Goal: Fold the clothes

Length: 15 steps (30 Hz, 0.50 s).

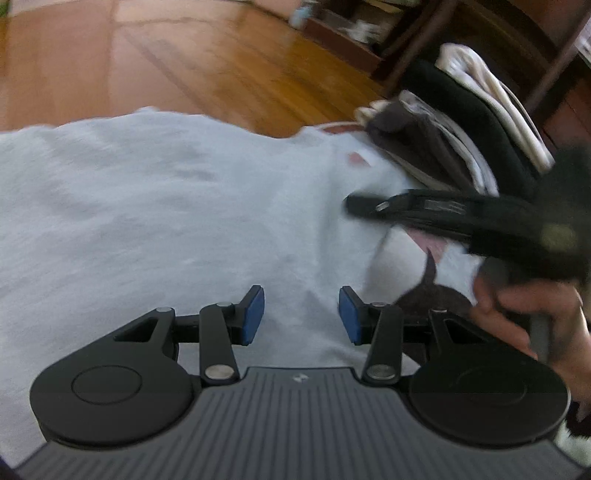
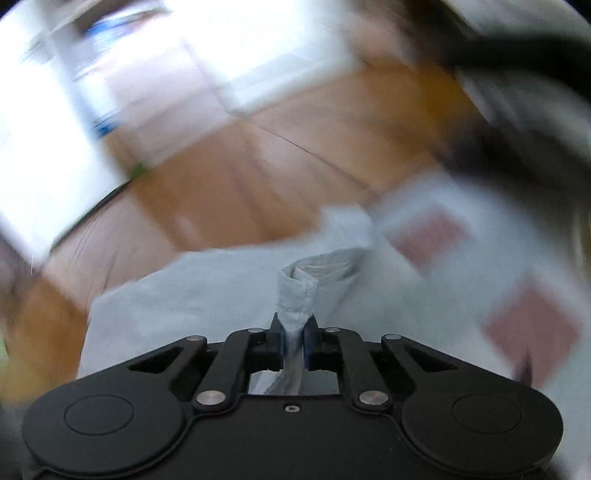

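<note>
Wooden floor (image 1: 155,62) fills the background, shiny orange-brown boards, and your light grey garment (image 1: 166,206) is spread flat across it, taking up most of the left wrist view. Your left gripper (image 1: 301,314) hangs just above the cloth with its blue pads (image 1: 255,314) spread wide and nothing between them.

Your right gripper (image 2: 294,341) is clamped tight on a bunched-up fold of that same grey garment (image 2: 207,295), the fabric squeezed into a narrow twist that rises between the jaws. From the left side you can see that right gripper (image 1: 373,205) reaching in over the cloth, with your hand (image 1: 532,314) wrapped around its handle.

Off to the right, a pile of folded clothes (image 1: 458,140) sits at the garment's edge: dark brown, black and cream layers. Dark wooden furniture (image 1: 491,33) stands behind it.

Right wrist view is badly motion-blurred, so beyond the floor and some reddish patches (image 2: 532,328) on a pale surface, you can't tell much there.
</note>
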Tool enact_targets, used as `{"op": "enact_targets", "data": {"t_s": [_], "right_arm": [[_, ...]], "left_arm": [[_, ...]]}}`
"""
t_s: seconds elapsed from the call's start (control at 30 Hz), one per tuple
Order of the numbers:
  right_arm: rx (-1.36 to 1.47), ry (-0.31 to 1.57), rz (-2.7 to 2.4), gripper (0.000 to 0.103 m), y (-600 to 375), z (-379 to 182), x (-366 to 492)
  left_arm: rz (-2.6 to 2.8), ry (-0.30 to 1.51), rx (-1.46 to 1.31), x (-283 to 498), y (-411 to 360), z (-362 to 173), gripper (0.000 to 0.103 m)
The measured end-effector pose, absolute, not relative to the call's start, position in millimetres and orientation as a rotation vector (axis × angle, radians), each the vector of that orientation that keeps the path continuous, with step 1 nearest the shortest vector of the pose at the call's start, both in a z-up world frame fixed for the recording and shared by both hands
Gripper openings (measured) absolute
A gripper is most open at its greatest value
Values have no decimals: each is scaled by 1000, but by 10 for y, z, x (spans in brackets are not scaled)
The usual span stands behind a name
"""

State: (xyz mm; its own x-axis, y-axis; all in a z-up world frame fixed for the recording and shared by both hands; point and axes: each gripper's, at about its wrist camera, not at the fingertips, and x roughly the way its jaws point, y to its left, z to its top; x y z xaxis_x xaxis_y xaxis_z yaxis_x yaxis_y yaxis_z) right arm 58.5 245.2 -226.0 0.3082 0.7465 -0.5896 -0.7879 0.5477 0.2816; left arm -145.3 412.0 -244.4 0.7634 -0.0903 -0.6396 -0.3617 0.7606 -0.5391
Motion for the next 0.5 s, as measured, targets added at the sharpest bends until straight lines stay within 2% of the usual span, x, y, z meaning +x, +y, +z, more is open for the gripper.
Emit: {"op": "enact_targets", "data": {"t_s": [0.13, 0.2, 0.4, 0.5], "right_arm": [[-501, 472, 1317, 11, 2784, -2041, -184], [-638, 435, 1408, 11, 2850, -2132, -426], [-815, 481, 1448, 12, 2893, -2470, -572], [-779, 519, 1479, 21, 2937, -2420, -555]], "left_arm": [[238, 615, -877, -1769, 4489, -2434, 44], [283, 582, -958, -1954, 4700, -2488, 42], [279, 566, -963, -2129, 4716, -2593, 46], [284, 545, -940, -2085, 4669, -2611, 46]]}}
